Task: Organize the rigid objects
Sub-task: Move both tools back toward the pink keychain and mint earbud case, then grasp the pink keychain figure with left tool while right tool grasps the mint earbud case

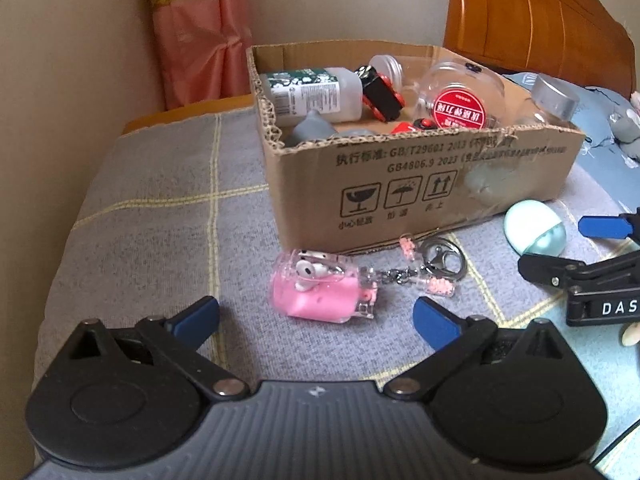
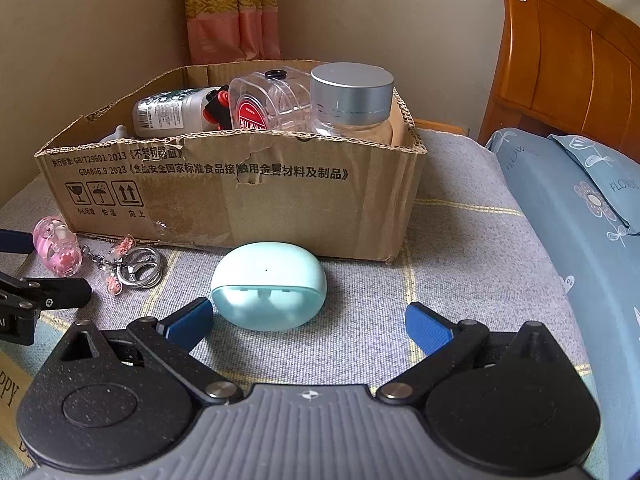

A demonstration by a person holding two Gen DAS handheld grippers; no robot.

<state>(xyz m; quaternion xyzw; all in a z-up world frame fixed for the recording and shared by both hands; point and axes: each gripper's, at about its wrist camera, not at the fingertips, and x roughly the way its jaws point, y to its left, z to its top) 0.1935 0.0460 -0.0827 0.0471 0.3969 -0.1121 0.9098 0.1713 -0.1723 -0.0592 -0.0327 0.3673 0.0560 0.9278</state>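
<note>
Both views are evenly lit by soft, diffuse daylight, neither dim nor harsh. Shadows are faint: a soft one lies under the mint earbud case [image 2: 269,294] at the centre of the right wrist view, and another along the base of the cardboard box [image 1: 420,184] in the left wrist view. Mild glare sits on the clear jar [image 1: 460,92] at upper right of the left wrist view. Fisheye distortion bends straight lines toward the edges, and the corners fall to black vignette. The centre is fairly sharp; the edges soften, and printed text looks slightly smeared.
</note>
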